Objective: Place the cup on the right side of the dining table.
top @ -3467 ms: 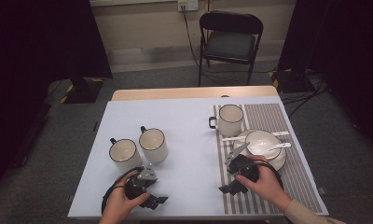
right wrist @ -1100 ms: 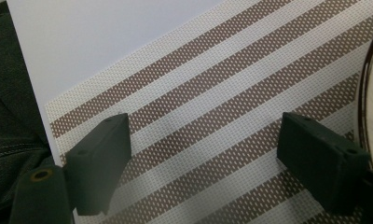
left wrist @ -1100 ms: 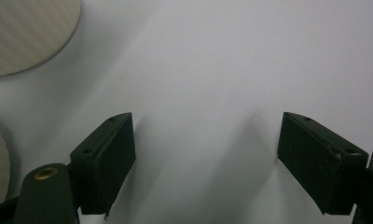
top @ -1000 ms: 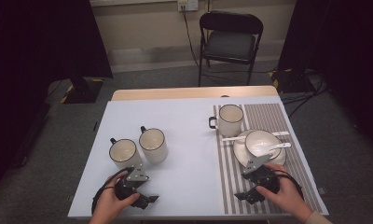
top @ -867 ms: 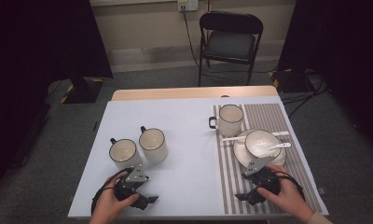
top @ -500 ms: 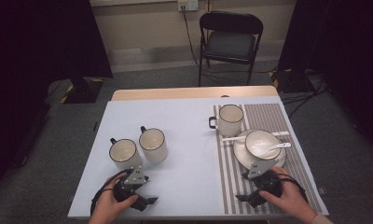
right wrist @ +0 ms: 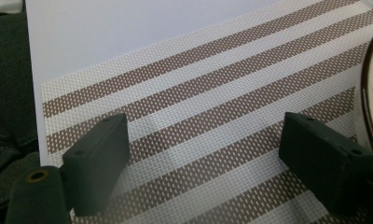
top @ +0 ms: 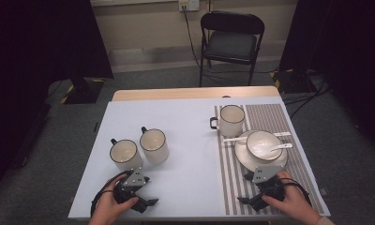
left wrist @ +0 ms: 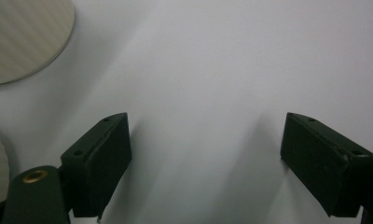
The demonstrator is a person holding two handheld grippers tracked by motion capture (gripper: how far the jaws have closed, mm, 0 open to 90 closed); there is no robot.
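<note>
My left gripper rests open on the white table near the front edge, jaws pointing right with only bare tabletop between them. Two cream mugs with dark rims stand just behind it; their walls show at the left of the left gripper view. On the striped placemat, my right gripper is open and pointing left, and its jaws frame bare mat. Behind it is a plate holding a bowl and a spoon. The plate rim is just right of the jaws.
A third mug stands at the back of the placemat, with a white utensil lying beside the plate. A black folding chair stands beyond the far edge. The table's near edge and dark floor lie left of the right gripper.
My right gripper has drawn back from the plate toward the near edge and a little to the right. The left gripper has slid slightly nearer the front edge. The dishes have not moved.
</note>
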